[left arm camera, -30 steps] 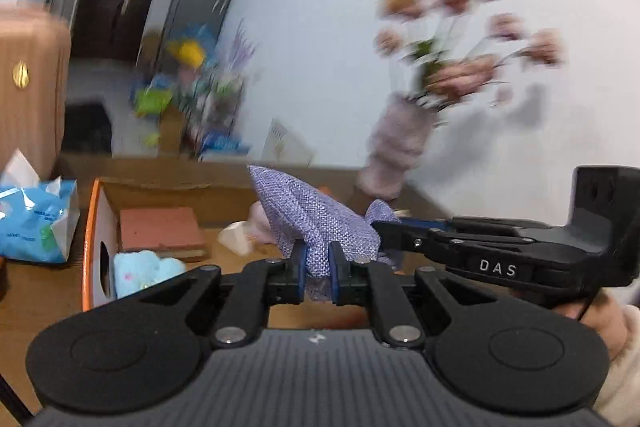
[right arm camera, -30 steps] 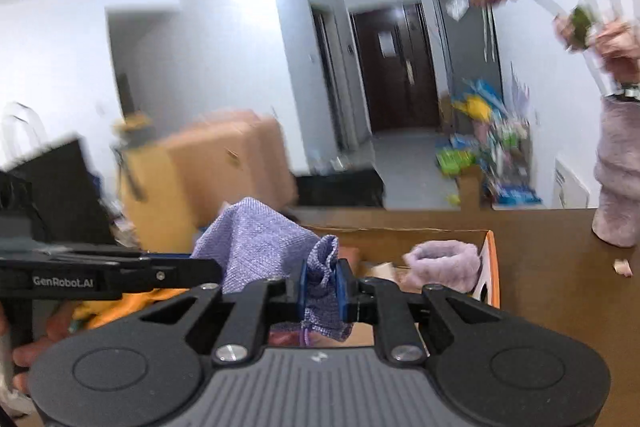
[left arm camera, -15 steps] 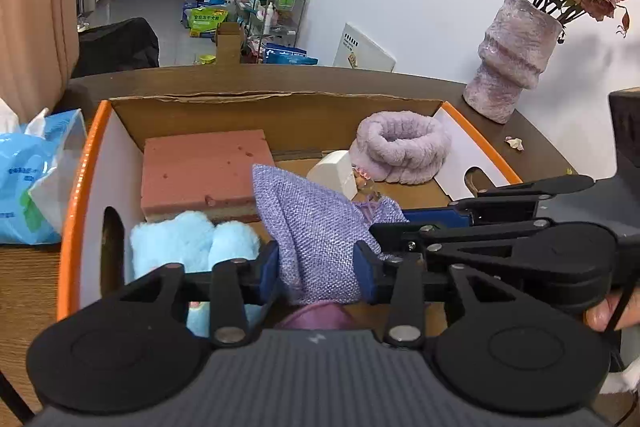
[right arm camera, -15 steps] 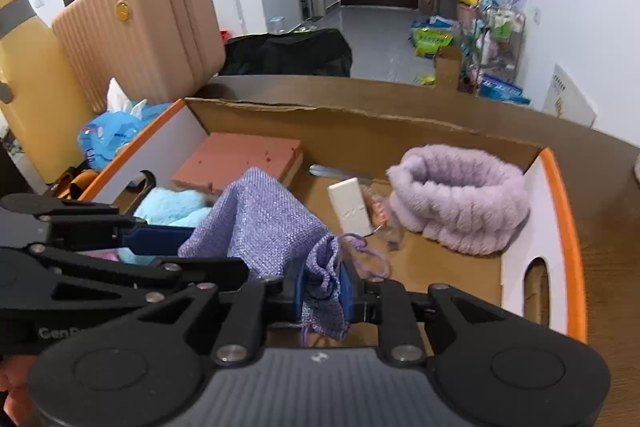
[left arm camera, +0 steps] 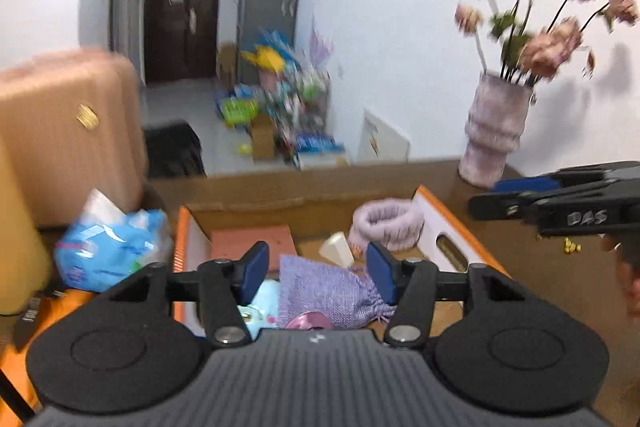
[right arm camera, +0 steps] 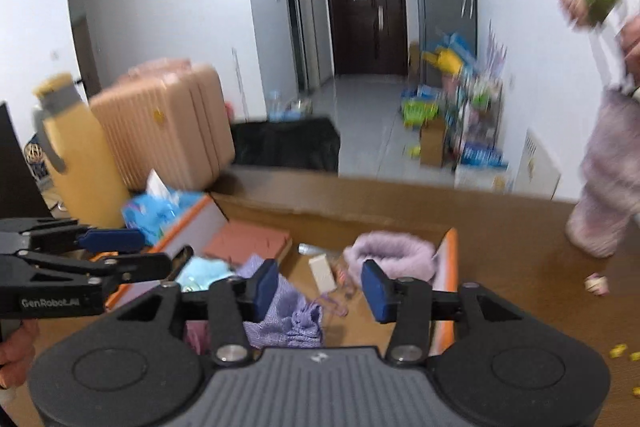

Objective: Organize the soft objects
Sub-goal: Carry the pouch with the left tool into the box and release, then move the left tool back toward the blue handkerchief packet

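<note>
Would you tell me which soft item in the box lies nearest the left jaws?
The purple drawstring pouch, lying just below the open jaws; the fluffy lilac band sits farther back.

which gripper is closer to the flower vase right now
Right. The right gripper is just beside the vase over the table; the left gripper is at the box's far side.

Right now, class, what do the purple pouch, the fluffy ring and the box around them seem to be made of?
Purple drawstring pouch: coarse woven fabric, likely linen or burlap-like; matte, visible weave, gathered neck.
Fluffy lilac ring: plush or faux fur, judging by its fuzzy, rounded surface; possibly a headband.
Box: corrugated cardboard, brown raw inside with torn edge, white and orange printed flaps.
</note>
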{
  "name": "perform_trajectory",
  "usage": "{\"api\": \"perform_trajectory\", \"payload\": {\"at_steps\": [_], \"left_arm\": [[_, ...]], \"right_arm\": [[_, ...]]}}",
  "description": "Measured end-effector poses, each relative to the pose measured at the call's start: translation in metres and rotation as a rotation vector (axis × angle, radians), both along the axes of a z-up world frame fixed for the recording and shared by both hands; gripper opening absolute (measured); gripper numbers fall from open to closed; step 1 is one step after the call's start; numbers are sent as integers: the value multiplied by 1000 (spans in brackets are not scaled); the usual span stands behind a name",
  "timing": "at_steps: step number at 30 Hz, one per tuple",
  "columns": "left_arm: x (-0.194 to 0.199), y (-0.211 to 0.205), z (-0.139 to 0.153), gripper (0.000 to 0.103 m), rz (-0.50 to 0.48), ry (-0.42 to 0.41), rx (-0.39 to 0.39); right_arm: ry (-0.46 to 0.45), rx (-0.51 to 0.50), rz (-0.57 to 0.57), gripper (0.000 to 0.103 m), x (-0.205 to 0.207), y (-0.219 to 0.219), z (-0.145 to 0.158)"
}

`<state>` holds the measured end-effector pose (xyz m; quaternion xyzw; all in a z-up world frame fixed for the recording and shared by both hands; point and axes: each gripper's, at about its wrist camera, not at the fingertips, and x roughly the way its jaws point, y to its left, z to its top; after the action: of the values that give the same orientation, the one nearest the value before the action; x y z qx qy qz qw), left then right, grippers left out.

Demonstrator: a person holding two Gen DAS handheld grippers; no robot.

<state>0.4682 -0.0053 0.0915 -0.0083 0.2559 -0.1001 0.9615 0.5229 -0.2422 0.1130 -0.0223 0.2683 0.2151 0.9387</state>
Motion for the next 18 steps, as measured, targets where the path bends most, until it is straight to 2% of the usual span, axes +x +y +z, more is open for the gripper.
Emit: {"api": "perform_trajectory", "payload": {"at_steps": [2,4,6,10,12,15,17,18], "left_arm": [[-33,0,15,68,23,-72,16],[-66,0,26,70,37,-135,25],[-94,1,33,74,43,-170,18],[-149,-1,38,81,64,-230,20],[-172,-4,37,91,87,-275,42],[-213,-2,30,94,82,-312,33],[-237,0,23,95,87,-329,24],[-250,0,18,99,99,-340,21]], "right_arm": [[-76,1,-9,66,-30,-12,16],[-150,8,-19,75,-63,-23,30],[-211,24,-18,81,-94,-31,38],[-330,45,-32,86,-155,-40,43],[-376,30,-37,89,-180,-41,40],[-405,6,-43,89,-214,-36,30],[-424,30,-33,89,-242,-35,20],[-433,49,-27,89,-256,-36,15]]}}
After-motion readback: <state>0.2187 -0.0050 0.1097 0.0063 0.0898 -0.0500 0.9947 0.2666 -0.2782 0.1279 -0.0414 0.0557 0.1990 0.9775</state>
